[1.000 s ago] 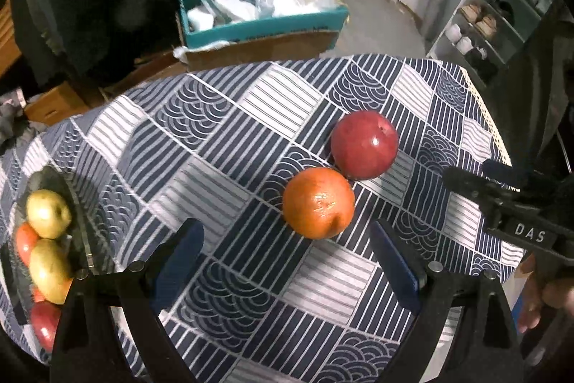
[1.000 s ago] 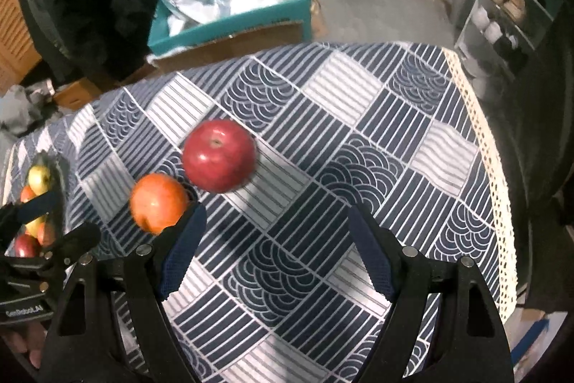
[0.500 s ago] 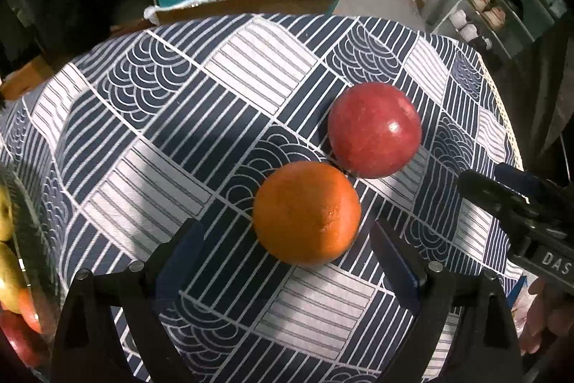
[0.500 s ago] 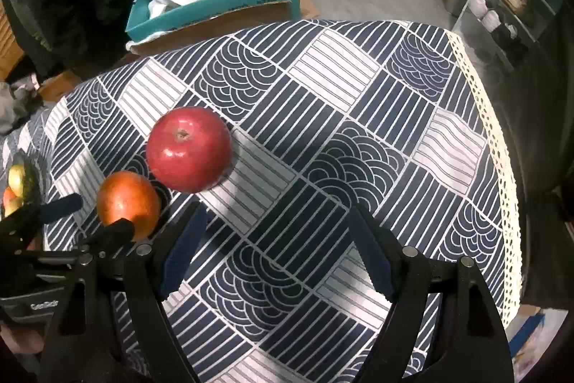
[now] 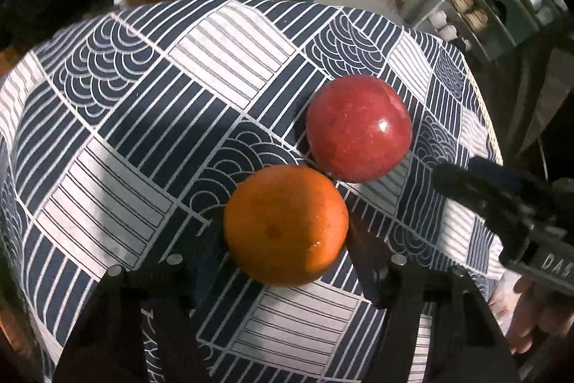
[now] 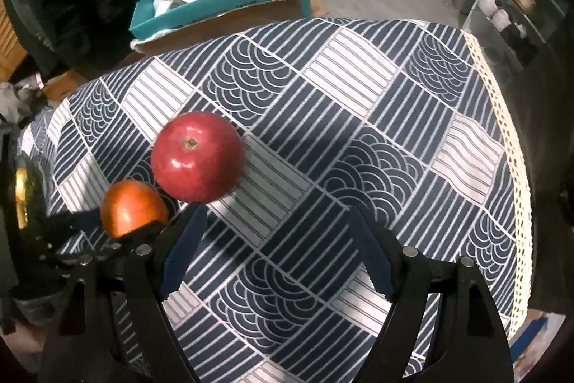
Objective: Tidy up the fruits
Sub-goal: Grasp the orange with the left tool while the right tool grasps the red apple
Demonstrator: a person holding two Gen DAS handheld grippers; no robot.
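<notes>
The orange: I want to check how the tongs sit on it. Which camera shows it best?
The left wrist view: the orange fills the middle, between the left tongs. The right wrist view shows it small at the left, partly hidden by the left tongs, beside the apple.

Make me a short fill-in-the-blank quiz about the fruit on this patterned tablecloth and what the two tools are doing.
1. The left tool has its fingers around the ____.
2. The fruit beside the orange is a red ____.
3. The right tool holds ____.
4. Behind the tablecloth stands a cardboard box with a ____ rim.

Missing words: orange; apple; nothing; teal
</notes>
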